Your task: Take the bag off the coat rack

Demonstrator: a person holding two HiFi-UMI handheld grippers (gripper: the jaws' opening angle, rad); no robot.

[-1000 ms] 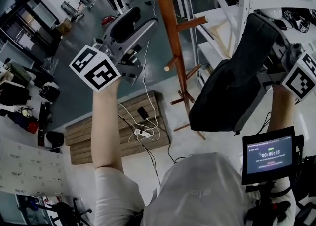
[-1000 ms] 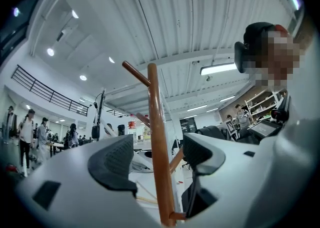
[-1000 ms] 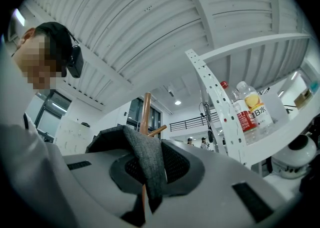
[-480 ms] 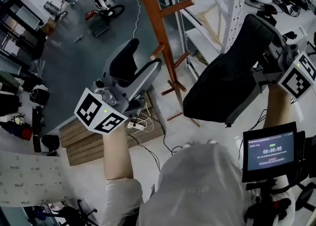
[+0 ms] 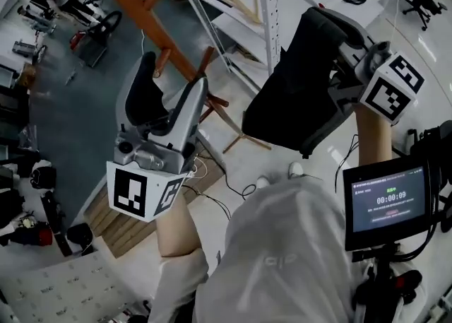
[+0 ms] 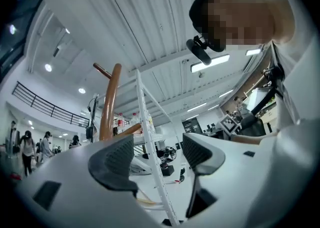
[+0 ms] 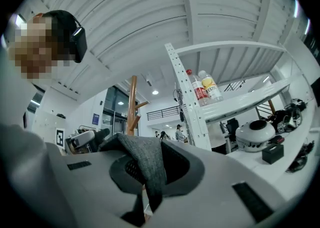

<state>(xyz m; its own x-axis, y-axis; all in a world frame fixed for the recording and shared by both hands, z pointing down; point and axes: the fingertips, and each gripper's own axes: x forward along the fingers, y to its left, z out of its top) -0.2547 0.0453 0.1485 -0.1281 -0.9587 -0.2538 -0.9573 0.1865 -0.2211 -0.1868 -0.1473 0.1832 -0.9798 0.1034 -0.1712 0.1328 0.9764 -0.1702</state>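
The dark grey bag (image 5: 300, 95) hangs from my right gripper (image 5: 351, 59) at the right of the head view. It is apart from the brown wooden coat rack (image 5: 152, 28). In the right gripper view the gripper (image 7: 149, 166) is shut on a fold of the bag's fabric (image 7: 145, 159), which drapes over the jaws and hides the pads. My left gripper (image 5: 173, 78) is held up at centre left beside the rack's lower pegs. In its own view the left gripper (image 6: 157, 157) stands open with nothing between its pads, and the rack's pole (image 6: 109, 105) rises beyond it.
White metal shelving (image 5: 268, 3) stands right behind the rack, with bottles (image 7: 200, 87) on a shelf and a white helmet (image 7: 255, 134) lower down. A small screen (image 5: 385, 201) sits at the person's right. A wooden pallet (image 5: 127, 226) and cables lie on the floor, with people far off.
Both grippers have come down, the right one still carrying the bag. The bag now hangs further from the rack, which has slid to the upper left of the head view.
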